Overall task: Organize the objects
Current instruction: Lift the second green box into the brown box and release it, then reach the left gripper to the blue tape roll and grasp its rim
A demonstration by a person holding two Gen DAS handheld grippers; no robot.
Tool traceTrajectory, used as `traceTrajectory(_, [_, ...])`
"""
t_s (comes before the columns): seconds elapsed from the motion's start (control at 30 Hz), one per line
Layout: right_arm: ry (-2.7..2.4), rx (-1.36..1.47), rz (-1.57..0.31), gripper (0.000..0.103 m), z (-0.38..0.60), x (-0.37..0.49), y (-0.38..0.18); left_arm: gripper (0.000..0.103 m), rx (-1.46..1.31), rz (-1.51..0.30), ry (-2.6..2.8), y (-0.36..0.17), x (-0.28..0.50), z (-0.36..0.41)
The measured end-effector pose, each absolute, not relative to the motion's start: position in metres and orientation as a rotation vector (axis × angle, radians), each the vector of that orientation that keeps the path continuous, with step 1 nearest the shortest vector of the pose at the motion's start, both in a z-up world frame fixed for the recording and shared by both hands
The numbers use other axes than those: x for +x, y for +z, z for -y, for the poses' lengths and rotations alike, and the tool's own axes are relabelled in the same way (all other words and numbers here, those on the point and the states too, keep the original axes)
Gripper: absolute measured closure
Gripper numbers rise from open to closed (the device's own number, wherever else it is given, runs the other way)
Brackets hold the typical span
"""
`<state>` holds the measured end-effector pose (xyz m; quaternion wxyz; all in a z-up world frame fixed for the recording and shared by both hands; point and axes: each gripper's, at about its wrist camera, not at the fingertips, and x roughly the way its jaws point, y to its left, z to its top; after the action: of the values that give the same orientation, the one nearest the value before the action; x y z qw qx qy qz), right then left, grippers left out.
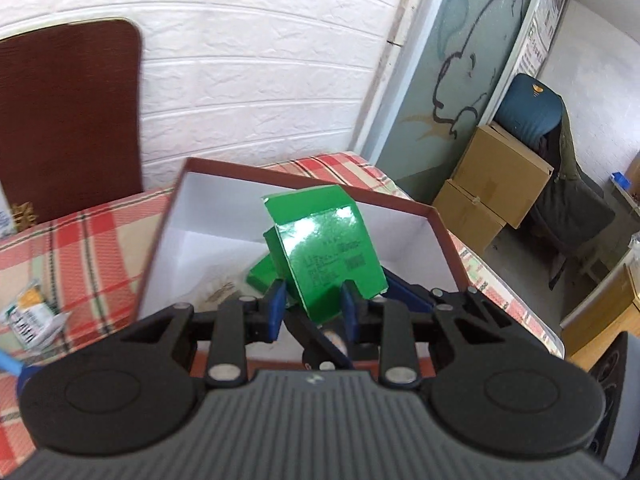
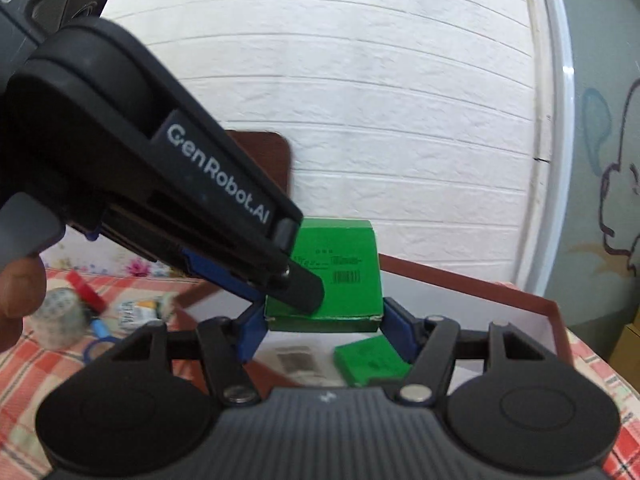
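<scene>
1. Stowing step, by my judgement: both hand-held grippers hold 1 green carton (image 2: 336, 276) above the open red box (image 1: 436, 236) on the checked worktop (image 1: 80, 240).
2. Right hand-held gripper (image 2: 324, 320) is closed on its lower edge; left hand-held gripper (image 1: 312, 304) pinches the same carton.
3. Carton stands roughly upright, long axis near vertical, printed face toward the cameras.
4. Next: lower it beside the second green carton (image 2: 372, 362), then release.

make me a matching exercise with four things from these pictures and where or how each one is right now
Things:
1. glossy green cardboard carton
2. second green carton
3. red-rimmed white-lined open box
4. dark brown rounded board

Places or states:
A. stands on the red checked tablecloth
B. lies on the box floor
C. leans against the white brick-pattern wall
D. held above the box between both pairs of jaws

Pairs: 1-D, 2-B, 3-A, 4-C
</scene>
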<state>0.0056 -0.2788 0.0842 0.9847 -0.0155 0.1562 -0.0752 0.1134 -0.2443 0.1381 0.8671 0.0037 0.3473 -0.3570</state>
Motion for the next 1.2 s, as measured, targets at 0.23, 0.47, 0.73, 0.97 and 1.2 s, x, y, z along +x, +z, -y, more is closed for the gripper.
traceTrajectory(0.23, [-0.291,-0.002,-0.362,0.027,0.329,0.014,0.070,0.056,0.065,-0.736,-0.764,0.126,0.116,0.289])
traceTrajectory(0.47, [-0.252,0.054,-0.307,0.028,0.322,-0.007,0.070,0.051,0.076,-0.624,-0.750,0.138,0.088,0.231])
traceTrajectory(0.73, [0.021,0.045,-0.283,0.029,0.231,-0.029,0.079,0.049,0.033,-0.540,-0.435,0.115,0.043,0.080])
traceTrajectory(0.97, [0.196,-0.007,-0.505,0.031,0.140,0.020,0.024,0.050,0.006,-0.722,-0.203,0.016,0.039,-0.016])
traceTrajectory(1.2, [0.220,-0.165,-0.623,0.035,0.090,0.099,0.003,0.039,-0.007,-0.580,-0.231,0.005,0.038,-0.027])
